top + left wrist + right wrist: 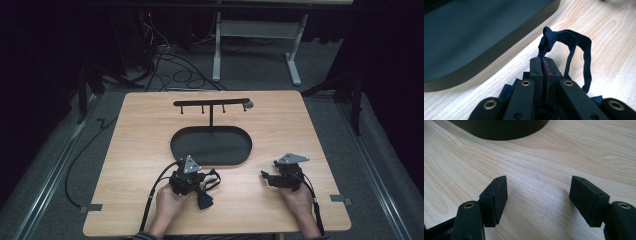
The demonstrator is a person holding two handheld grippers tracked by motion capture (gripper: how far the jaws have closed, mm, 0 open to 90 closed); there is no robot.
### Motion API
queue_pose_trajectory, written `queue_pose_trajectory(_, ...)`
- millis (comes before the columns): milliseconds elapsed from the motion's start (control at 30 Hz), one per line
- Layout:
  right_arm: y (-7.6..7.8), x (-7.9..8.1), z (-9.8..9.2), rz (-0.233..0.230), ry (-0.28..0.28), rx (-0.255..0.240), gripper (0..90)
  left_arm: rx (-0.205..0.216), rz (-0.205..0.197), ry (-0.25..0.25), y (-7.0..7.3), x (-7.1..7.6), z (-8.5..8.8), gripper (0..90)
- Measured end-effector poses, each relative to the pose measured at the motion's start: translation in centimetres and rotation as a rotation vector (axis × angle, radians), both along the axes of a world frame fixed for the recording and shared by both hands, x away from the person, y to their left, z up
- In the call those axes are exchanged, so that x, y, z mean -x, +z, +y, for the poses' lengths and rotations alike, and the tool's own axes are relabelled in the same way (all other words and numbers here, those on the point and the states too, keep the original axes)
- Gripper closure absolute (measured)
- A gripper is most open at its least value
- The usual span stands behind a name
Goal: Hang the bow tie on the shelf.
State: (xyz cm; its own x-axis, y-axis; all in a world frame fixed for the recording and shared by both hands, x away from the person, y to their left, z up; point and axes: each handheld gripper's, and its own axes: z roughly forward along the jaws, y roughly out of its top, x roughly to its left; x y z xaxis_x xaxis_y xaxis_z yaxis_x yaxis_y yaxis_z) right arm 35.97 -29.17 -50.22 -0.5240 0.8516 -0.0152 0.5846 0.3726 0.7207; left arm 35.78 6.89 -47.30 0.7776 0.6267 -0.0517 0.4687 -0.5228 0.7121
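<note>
A dark blue cloth strap with a knot, like a bow tie, lies on the wooden table just in front of the black oval tray. My left gripper is shut on the cloth near its knot, and the band loops off to the right. In the high view the left gripper sits near the table's front, with the bow tie spilling out beside it. My right gripper stands open over bare wood with nothing between its jaws. In the high view the right gripper rests right of the tray.
A black T-shaped hanger stand with small hooks rises from the tray's far side. The tray's rim lies just ahead of the right gripper. Cables and a metal frame are on the floor beyond the table.
</note>
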Motion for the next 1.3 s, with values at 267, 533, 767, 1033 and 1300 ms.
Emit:
queue_pose_trajectory(267,0.0,0.0,0.0,0.001,0.000,-0.001,32.2,0.042,-0.012,0.015,0.9,0.0,1.0,86.4)
queue_pose_trajectory(533,0.0,0.0,0.0,0.000,0.000,0.000,32.2,0.065,-0.018,0.024,1.5,0.0,1.7,86.5)
queue_pose_trajectory(767,0.0,0.0,0.0,0.000,0.001,-0.001,32.2,0.074,-0.028,0.024,2.2,0.1,2.0,86.6)
queue_pose_trajectory(1033,0.0,0.0,0.0,0.000,0.000,0.000,32.3,0.068,-0.037,0.025,2.9,-0.1,2.2,87.0)
queue_pose_trajectory(1300,0.0,0.0,0.0,0.000,0.000,0.000,32.4,0.070,-0.061,0.041,4.0,-0.3,2.6,87.1)
